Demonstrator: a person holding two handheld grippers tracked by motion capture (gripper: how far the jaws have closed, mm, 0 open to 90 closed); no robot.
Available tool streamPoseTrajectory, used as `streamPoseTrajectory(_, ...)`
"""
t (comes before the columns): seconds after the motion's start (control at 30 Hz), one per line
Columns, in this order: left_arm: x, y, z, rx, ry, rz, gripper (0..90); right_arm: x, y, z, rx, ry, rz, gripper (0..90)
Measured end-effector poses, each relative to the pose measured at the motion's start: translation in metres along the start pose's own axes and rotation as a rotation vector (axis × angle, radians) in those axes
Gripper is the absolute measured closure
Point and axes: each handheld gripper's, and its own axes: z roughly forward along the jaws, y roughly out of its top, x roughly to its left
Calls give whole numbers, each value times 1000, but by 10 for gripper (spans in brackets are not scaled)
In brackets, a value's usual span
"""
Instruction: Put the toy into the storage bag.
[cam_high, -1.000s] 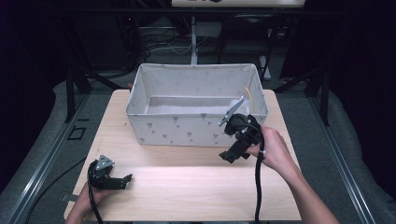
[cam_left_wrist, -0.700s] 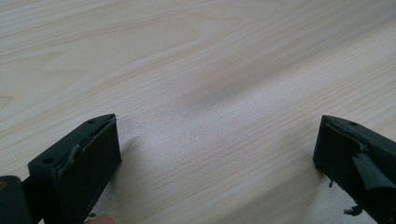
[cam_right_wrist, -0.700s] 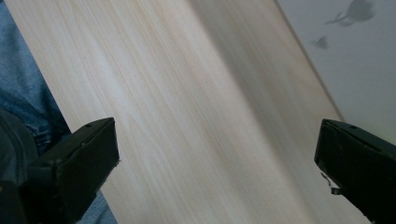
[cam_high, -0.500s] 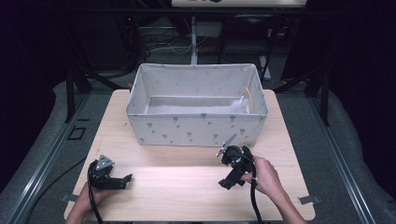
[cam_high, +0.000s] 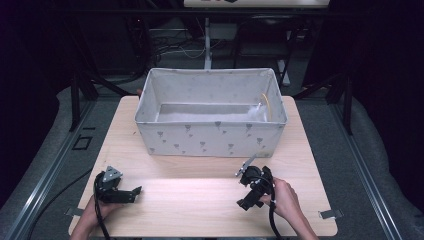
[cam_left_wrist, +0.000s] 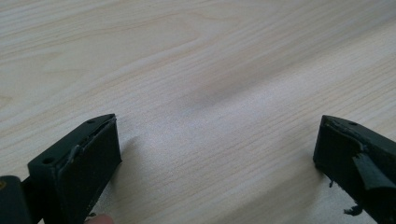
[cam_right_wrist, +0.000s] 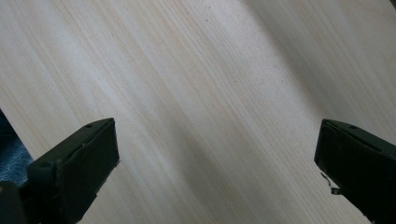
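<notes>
On the table, near edge, left gripper and right gripper are held low, jaws wide apart, nothing clamped; fabric bin sits behind.

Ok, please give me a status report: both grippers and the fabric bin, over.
Left gripper low over the table, jaws open, empty. Right gripper near front edge, jaws open, empty. Fabric bin upright behind both. Nothing in the way.

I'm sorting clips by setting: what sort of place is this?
Probably a lab recording rig, not a home: a bare wooden table inside a dark metal frame, loose cables behind, and one fabric bin.
</notes>
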Motion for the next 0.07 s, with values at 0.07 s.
streamPoseTrajectory(0.07,0,0,0,1,0,0,5,0,-2,2,1,-1,3,0)
